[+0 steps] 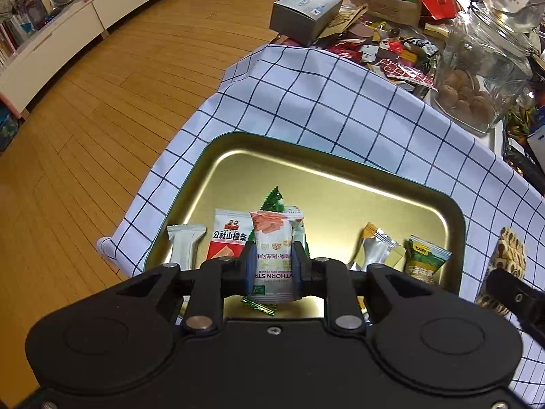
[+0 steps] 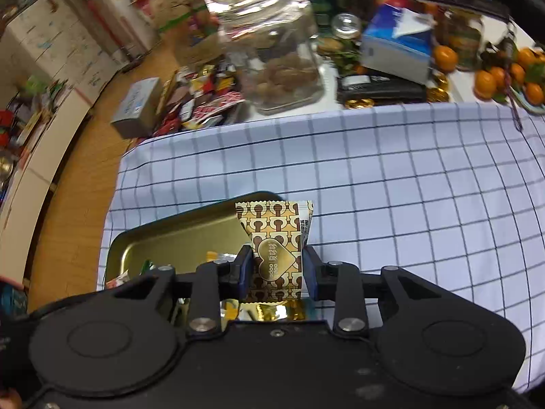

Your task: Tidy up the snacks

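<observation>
- We see a white hawthorn-strip packet (image 1: 272,259) clamped upright between the blue pads of the left gripper (image 1: 271,266), jaws narrowed onto it
- Just beyond and below that gripper lies the gold tray (image 1: 340,184) holding a red-and-white packet (image 1: 227,238), a silver sachet (image 1: 376,248) and a green packet (image 1: 424,262)
- We see the right gripper (image 2: 277,266) pinching a gold-and-brown patterned candy (image 2: 276,238), tray (image 2: 177,238) to its left
- Checked cloth (image 2: 408,187) spreads ahead, a glass jar (image 2: 282,68) farther off

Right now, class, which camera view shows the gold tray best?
The left wrist view: the gold tray fills the middle, rim and snack packets visible. The right wrist view shows only its far corner behind the gripper.
</observation>
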Motion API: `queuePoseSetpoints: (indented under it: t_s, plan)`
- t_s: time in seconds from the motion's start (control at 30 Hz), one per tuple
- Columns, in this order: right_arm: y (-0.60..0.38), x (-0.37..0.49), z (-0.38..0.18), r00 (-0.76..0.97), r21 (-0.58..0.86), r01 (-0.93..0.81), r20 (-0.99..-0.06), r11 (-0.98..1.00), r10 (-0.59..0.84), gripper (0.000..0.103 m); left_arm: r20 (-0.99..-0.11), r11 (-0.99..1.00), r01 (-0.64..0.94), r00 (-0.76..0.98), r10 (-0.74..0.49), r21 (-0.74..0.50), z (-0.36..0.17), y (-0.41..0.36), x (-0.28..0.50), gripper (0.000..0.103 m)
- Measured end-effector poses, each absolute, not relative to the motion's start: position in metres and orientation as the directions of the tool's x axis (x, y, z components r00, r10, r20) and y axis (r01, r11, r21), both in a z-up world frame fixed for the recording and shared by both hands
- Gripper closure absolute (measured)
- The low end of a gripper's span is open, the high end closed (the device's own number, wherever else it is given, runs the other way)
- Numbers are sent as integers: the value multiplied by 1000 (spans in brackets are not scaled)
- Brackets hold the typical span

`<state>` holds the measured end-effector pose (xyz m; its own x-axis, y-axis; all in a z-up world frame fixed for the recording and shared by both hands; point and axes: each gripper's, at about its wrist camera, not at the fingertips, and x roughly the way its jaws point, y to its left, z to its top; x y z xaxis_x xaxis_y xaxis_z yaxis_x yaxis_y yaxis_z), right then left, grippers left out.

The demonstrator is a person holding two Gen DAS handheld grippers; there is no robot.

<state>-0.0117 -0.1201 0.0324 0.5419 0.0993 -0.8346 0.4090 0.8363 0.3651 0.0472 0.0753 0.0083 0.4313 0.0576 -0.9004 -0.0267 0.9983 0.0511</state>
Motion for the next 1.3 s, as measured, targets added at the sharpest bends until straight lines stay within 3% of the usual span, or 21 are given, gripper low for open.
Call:
queuePoseSetpoints:
  t_s: [0.4, 0.53, 0.7, 0.93, 1.3]
  plan:
    - [-84, -6, 37, 604, 339, 283, -789, 897, 108, 68, -902, 1000, -28, 432, 23, 12, 9, 88, 49, 70]
    - [-84, -6, 40, 629, 312, 283, -774, 907, 71, 50, -903, 1000, -20, 429, 5, -4, 10, 88, 49, 69]
    - [-84, -5, 38, 612, 242, 246, -790, 939, 43, 42, -900, 1000, -20, 436, 5, -4, 11, 88, 48, 68]
    - [-84, 1, 27, 540, 249, 202, -835, 947, 104, 41, -889, 1000, -16, 458, 3, -5, 13, 88, 45, 68]
    - [-87, 4, 14, 492, 144, 288, -871, 947, -17, 41, -882, 1000, -14, 471, 7, 0, 15, 87, 42, 68]
